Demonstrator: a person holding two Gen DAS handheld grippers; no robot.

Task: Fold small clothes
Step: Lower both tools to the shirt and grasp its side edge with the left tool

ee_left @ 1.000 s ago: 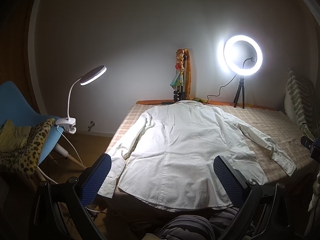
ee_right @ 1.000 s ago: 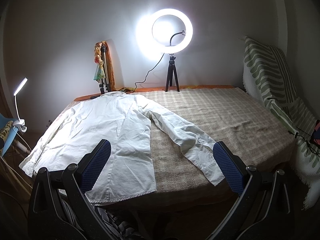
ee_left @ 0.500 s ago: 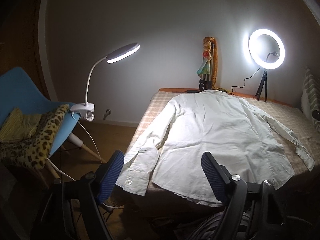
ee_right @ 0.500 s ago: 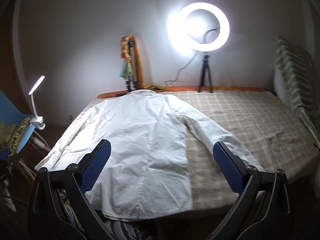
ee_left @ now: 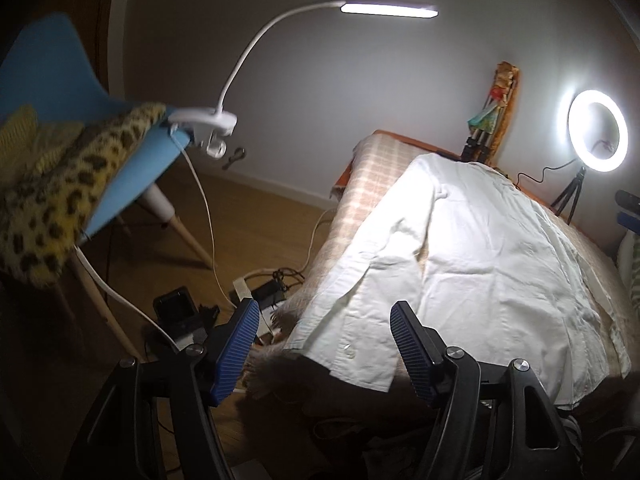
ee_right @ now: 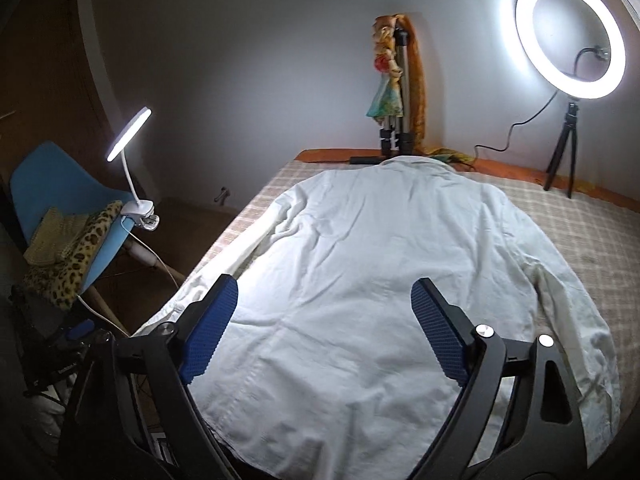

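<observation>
Since 0.5 s ago the left gripper has swung left & closer, now at the cuff of the left sleeve hanging off the table edge; right gripper has moved in over the lower back of the white shirt. Both w/ fingers apart, holding nothing. Shirt lies flat, back up, on the checked tablecloth, collar twd the wall. Clip lamp on blue chair, ring light at far edge

The white long-sleeved shirt lay spread flat, back up, on the checked bedspread, sleeves extended, collar toward the wall.
</observation>
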